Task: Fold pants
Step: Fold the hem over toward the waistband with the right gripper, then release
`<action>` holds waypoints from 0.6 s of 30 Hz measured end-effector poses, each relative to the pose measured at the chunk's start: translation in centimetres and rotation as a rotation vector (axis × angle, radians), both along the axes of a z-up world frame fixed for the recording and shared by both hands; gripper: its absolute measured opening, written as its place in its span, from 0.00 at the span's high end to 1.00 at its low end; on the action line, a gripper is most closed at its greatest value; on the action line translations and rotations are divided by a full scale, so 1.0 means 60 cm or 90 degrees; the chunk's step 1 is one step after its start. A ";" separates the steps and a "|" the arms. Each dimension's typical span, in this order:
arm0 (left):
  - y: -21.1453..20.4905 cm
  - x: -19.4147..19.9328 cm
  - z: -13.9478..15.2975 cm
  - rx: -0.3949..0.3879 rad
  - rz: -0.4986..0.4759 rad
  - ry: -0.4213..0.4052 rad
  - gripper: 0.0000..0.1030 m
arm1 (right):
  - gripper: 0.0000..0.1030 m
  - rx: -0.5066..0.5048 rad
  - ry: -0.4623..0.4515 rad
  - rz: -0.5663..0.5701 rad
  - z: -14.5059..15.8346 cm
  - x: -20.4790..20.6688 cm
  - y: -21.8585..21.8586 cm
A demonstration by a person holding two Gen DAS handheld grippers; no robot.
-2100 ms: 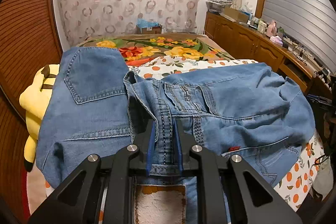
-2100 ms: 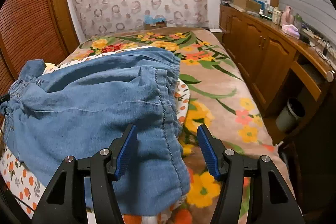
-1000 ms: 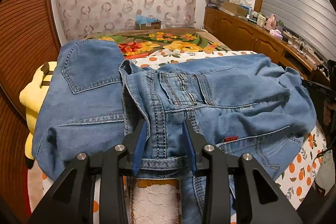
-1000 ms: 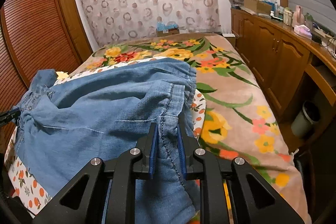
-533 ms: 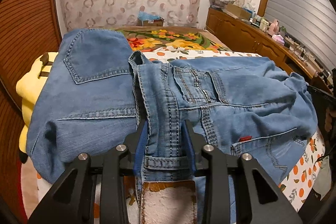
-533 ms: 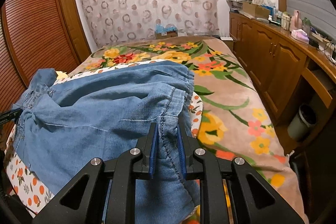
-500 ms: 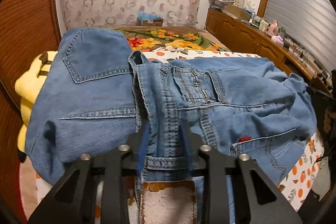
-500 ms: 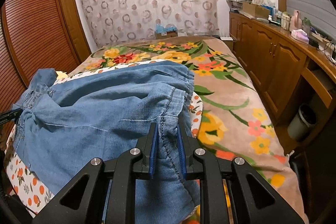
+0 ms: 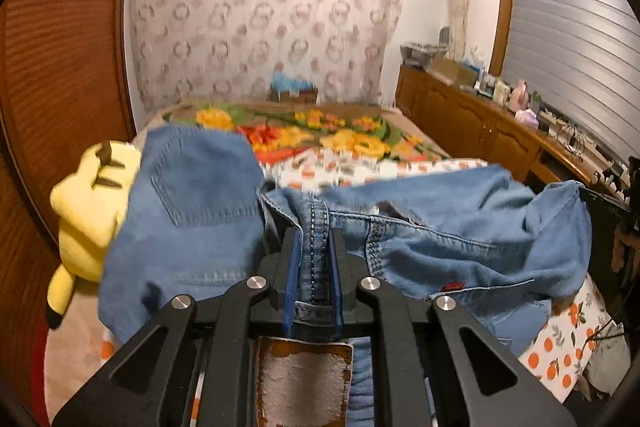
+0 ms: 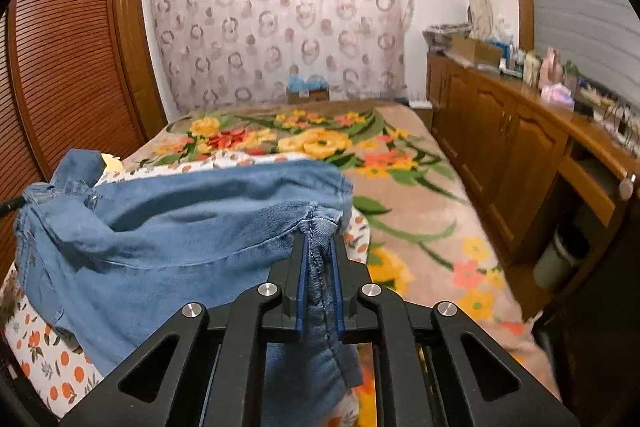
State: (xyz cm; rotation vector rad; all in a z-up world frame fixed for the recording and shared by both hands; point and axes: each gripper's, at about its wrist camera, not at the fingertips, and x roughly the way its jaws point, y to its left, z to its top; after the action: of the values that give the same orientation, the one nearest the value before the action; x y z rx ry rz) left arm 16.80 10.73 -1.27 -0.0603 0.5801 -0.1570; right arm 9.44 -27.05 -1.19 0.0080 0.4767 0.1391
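Blue denim pants [image 9: 460, 239] lie across the near part of the bed, partly raised. My left gripper [image 9: 312, 259] is shut on the waistband seam at the pants' middle; the brown leather patch [image 9: 304, 383] hangs below the jaws. My right gripper [image 10: 318, 267] is shut on the hem and side seam of the pants [image 10: 168, 227], which hang lifted between the two grippers. A back pocket [image 9: 200, 179] faces up at the left.
A yellow plush toy [image 9: 88, 203] lies at the bed's left edge by the wooden louvred doors [image 10: 60, 87]. The floral blanket [image 10: 400, 195] and an orange-print sheet [image 9: 560, 347] cover the bed. A wooden sideboard [image 10: 520, 147] with clutter runs along the right.
Both grippers have lifted the pants off the bed. The left gripper closed tight on the waistband seam; the right stayed shut on the hem.
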 end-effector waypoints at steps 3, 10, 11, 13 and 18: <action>0.003 0.005 0.018 0.003 0.005 -0.020 0.86 | 0.91 -0.006 -0.031 -0.014 0.019 -0.007 -0.002; 0.009 0.049 0.046 0.003 0.018 -0.045 0.86 | 0.91 -0.017 -0.079 -0.040 0.051 -0.001 -0.004; 0.007 0.060 0.049 0.006 0.021 -0.048 0.86 | 0.91 -0.022 -0.083 -0.041 0.051 0.003 0.001; 0.005 0.082 0.054 0.014 0.025 -0.050 0.86 | 0.91 -0.032 -0.087 -0.042 0.051 0.016 0.013; 0.004 0.138 0.051 0.027 0.037 -0.041 0.86 | 0.91 -0.046 -0.078 -0.040 0.042 0.069 0.031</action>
State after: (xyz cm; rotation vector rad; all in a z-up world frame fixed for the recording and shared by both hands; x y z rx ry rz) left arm 25.08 10.97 1.81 -0.0308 0.5166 -0.0906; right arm 13.58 -25.17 1.32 -0.0567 0.3580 0.0608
